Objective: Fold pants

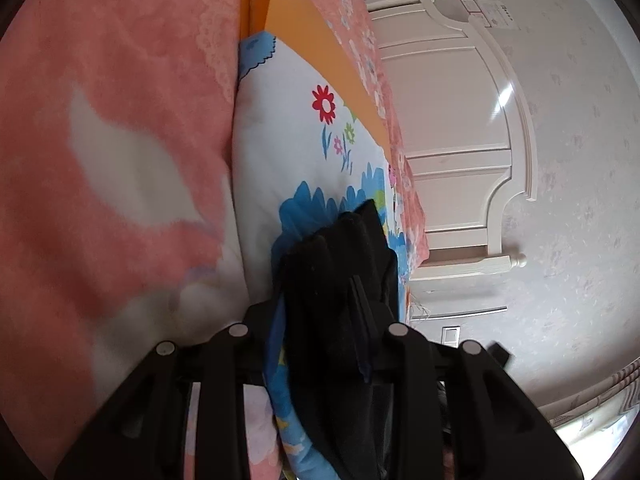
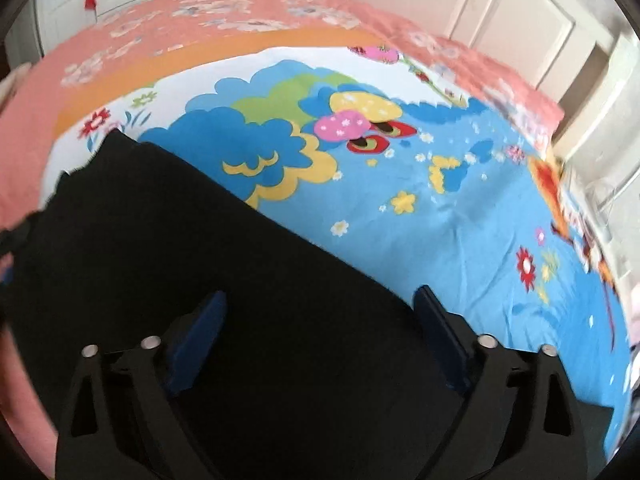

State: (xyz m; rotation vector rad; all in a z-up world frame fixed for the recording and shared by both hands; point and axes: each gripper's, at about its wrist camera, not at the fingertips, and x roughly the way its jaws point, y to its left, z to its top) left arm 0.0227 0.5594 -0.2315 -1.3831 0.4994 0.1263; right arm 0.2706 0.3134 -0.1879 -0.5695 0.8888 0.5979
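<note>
Two grippers, one job: my left gripper [image 1: 320,292] pinches the black pants' [image 2: 192,264] bunched edge on the cartoon sheet [image 2: 440,208]; my right gripper [image 2: 320,324] hovers wide, empty. Next, grab the near-right edge.

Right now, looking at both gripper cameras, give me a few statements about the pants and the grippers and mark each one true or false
1. The left gripper is closed on a bunch of the black pants. True.
2. The right gripper is clamped shut on the pants. False: its jaws stand wide apart, with the pants lying beneath them.
3. The pants are white. False: they are black.
4. The pants lie on a cartoon-print sheet with blue clouds and flowers. True.
5. A white panelled headboard shows in the left wrist view. True.
</note>
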